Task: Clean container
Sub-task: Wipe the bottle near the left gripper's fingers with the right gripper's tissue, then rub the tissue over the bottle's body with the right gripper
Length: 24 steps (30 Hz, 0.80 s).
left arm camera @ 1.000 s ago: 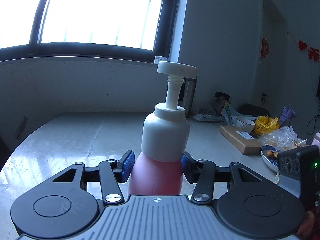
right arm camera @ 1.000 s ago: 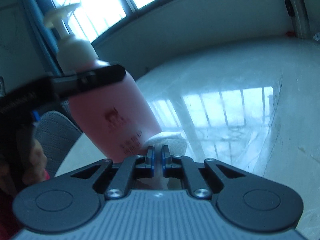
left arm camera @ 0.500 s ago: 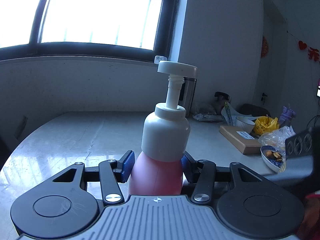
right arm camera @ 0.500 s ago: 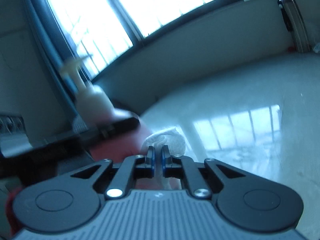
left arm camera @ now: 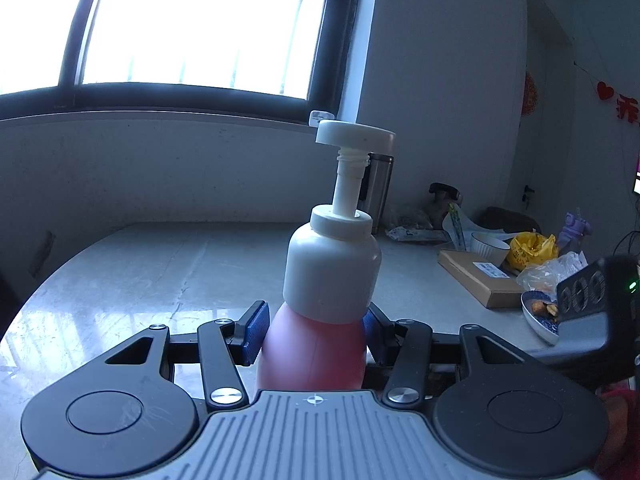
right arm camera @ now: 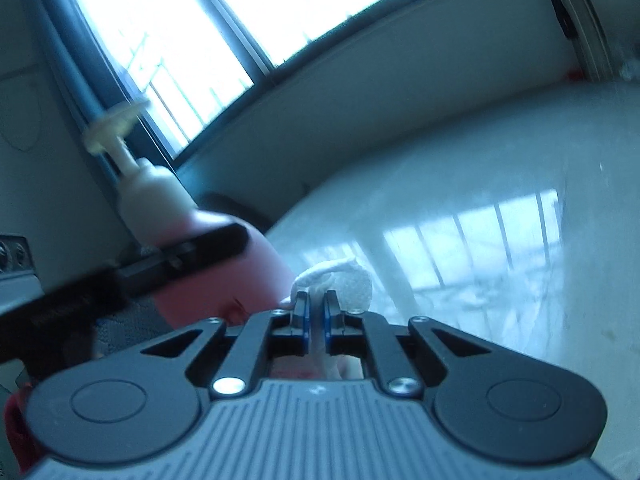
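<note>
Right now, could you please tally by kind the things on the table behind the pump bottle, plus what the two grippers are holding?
Pump bottle, in the left gripper: 1
White wipe, in the right gripper: 1
Cardboard box: 1
Bowls, white and blue: 2
Yellow bag: 1
Clear plastic bag: 1
Steel flask: 1
Total: 8

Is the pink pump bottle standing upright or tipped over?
Upright. In the left wrist view the pink pump bottle is clamped in the left claw, its white pump head straight above the body.
</note>
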Motion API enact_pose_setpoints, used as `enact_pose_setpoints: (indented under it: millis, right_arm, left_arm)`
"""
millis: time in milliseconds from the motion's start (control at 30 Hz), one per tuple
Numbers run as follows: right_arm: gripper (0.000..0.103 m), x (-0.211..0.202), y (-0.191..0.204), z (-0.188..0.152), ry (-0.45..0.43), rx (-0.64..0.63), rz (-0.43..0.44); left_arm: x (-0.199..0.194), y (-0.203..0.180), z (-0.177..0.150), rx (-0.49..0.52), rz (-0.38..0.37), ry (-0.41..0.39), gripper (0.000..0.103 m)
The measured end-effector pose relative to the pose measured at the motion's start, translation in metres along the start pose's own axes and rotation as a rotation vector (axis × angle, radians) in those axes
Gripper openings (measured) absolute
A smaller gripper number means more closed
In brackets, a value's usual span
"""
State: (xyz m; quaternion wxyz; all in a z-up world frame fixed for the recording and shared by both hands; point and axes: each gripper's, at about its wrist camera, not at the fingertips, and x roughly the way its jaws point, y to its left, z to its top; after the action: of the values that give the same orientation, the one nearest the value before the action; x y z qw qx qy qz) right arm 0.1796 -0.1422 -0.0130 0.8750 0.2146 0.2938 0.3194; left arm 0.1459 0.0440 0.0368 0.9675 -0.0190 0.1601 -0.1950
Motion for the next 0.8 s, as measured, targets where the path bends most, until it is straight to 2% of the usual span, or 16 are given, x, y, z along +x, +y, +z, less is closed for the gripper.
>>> enact_pose_setpoints:
  millis: [200,333,433,700,800]
  right_arm:
    - [0.008,0.013,0.0,-0.016,0.108,-0.023,-0.072]
    - [0.008,0.015,0.001,-0.019,0.118,-0.029,-0.084]
    - [0.008,0.006,0.001,-0.017,0.075,-0.013,-0.064]
    - [0.008,-0.026,0.016,-0.001,-0.122,-0.024,0.038]
    - [0.007,-0.026,0.016,0.0,-0.138,-0.023,0.052]
  left_arm:
    - [0.0,0.001,0.0,-0.002,-0.001,0.001,0.053]
    - [0.0,0.001,-0.001,-0.002,-0.002,0.002,0.053]
    - [0.0,0.001,-0.001,0.0,-0.002,0.002,0.053]
    - [0.0,0.008,-0.003,-0.005,0.002,0.002,0.053]
    - [0.001,0.008,-0.002,-0.002,0.004,0.004,0.053]
